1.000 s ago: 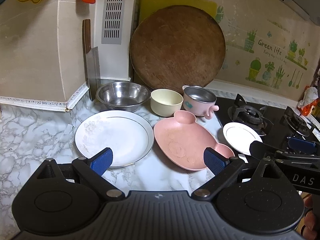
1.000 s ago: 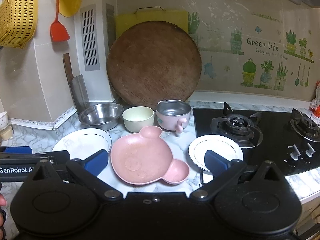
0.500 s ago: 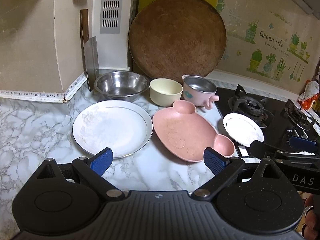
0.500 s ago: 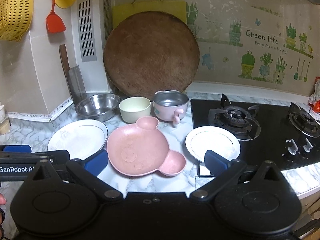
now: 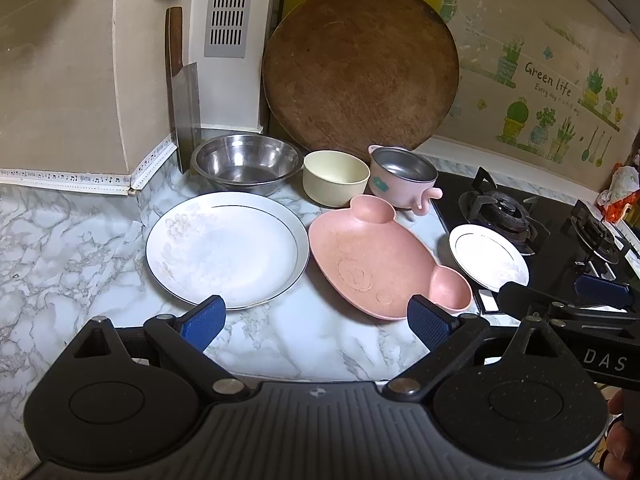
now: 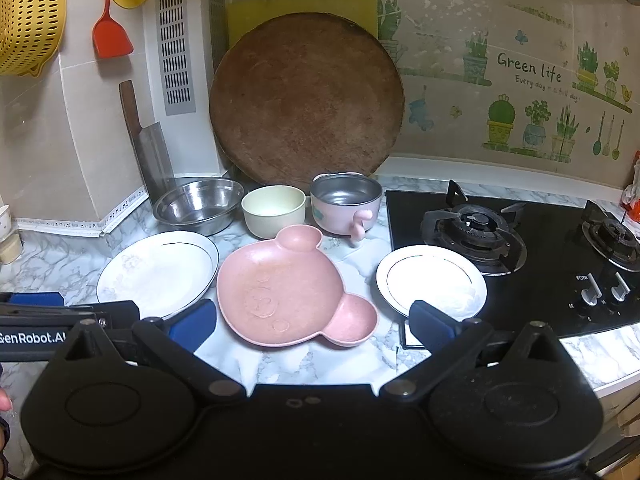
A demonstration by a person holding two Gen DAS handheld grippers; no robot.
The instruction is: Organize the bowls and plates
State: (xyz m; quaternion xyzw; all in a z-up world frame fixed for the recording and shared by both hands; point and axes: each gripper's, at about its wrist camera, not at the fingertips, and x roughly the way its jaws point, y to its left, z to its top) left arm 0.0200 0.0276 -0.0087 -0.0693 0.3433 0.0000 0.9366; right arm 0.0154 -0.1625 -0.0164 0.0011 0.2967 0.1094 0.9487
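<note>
On the marble counter lie a large white plate point(image 5: 226, 250) point(image 6: 158, 272), a pink bear-shaped plate point(image 5: 380, 264) point(image 6: 288, 292) and a small white plate point(image 5: 486, 256) point(image 6: 430, 280) at the stove's edge. Behind them stand a steel bowl point(image 5: 246, 164) point(image 6: 198, 204), a cream bowl point(image 5: 335, 176) point(image 6: 273, 209) and a pink steel-lined cup bowl point(image 5: 402, 176) point(image 6: 346, 204). My left gripper point(image 5: 316, 326) is open and empty, just in front of the large and pink plates. My right gripper point(image 6: 312, 326) is open and empty, in front of the pink plate.
A round wooden board point(image 5: 360, 68) and a cleaver point(image 5: 184, 96) lean on the back wall. A black gas stove point(image 6: 520, 240) is on the right. A yellow colander point(image 6: 28, 12) and red spatula point(image 6: 110, 20) hang at upper left.
Both grippers have moved forward and lower toward the dishes, which now look larger and nearer. Both stay open and empty. No dish has moved.
</note>
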